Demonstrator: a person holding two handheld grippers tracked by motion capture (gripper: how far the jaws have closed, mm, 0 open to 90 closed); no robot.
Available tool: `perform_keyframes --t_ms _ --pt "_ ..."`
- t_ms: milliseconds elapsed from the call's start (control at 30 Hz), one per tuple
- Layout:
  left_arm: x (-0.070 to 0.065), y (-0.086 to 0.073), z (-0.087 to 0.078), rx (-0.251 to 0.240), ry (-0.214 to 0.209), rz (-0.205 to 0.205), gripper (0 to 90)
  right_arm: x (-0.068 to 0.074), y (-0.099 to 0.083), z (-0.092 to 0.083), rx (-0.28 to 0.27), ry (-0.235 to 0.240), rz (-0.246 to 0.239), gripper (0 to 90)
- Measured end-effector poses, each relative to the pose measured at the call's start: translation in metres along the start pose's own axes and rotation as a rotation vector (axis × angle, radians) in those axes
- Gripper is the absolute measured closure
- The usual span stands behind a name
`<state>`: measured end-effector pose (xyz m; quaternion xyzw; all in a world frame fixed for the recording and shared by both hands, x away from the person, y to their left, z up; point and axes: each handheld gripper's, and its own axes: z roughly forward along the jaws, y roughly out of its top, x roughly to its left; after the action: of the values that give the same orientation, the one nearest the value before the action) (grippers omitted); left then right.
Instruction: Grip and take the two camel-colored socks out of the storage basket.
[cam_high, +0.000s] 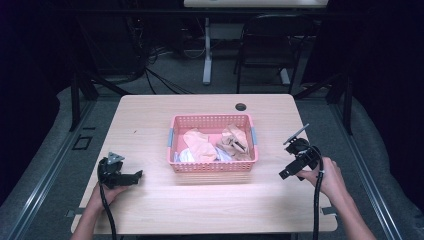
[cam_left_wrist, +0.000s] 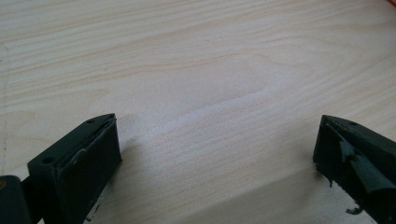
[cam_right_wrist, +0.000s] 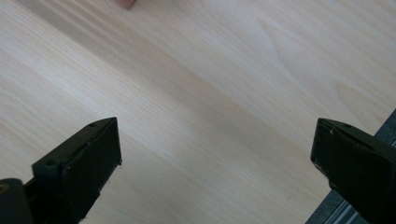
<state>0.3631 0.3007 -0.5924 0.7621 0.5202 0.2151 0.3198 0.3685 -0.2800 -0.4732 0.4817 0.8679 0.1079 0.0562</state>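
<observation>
A: Where does the pink basket (cam_high: 213, 145) sit?

B: It stands in the middle of the light wooden table (cam_high: 150, 115), a little toward the far edge. Its walls are a lattice, with a grey handle on each short end.

A: And inside it?

B: Crumpled cloths: a peach-pink cloth (cam_high: 199, 143) at the centre, a tan cloth (cam_high: 232, 142) with a dark detail toward the right end, and white cloth (cam_high: 187, 156) at the near left corner. They lie bunched together, touching one another.

A: How are the grippers placed?

B: The left gripper (cam_high: 131, 176) is held by the person's left hand (cam_high: 106, 192) near the table's near left, apart from the basket, its jaws pointing toward the basket's side. In the left gripper view its jaws (cam_left_wrist: 215, 158) stand wide, with bare wood between them and nothing held.

A: The right one?

B: The right gripper (cam_high: 287, 171) is in the person's right hand (cam_high: 327, 177), just to the right of the basket and clear of it, tilted down toward the tabletop. In the right gripper view its jaws (cam_right_wrist: 217, 158) are also spread wide over bare wood, holding nothing; the table edge crosses the lower right corner.

A: Anything beyond the table?

B: A dark chair (cam_high: 270, 45) and a white table leg (cam_high: 207, 55) stand on the grey floor behind it, with cables (cam_high: 160, 75) trailing nearby
</observation>
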Motion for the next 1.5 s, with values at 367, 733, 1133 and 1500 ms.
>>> perform_keyframes --t_ms 367,733,1133,1500 --pt "0.0 0.0 0.0 0.0 0.0 0.0 0.4 0.017 0.042 -0.027 -0.024 -0.006 -0.064 1.5" --pt "0.0 0.0 0.0 0.0 0.0 0.0 0.4 0.035 0.087 -0.035 -0.019 -0.001 -0.128 1.6" --pt "0.0 0.0 0.0 0.0 -0.001 0.001 0.4 0.056 0.123 -0.031 -0.014 0.027 -0.161 1.9" --pt "0.0 0.0 0.0 0.0 -0.001 0.004 0.4 0.07 0.154 -0.005 0.012 0.06 -0.188 2.5"
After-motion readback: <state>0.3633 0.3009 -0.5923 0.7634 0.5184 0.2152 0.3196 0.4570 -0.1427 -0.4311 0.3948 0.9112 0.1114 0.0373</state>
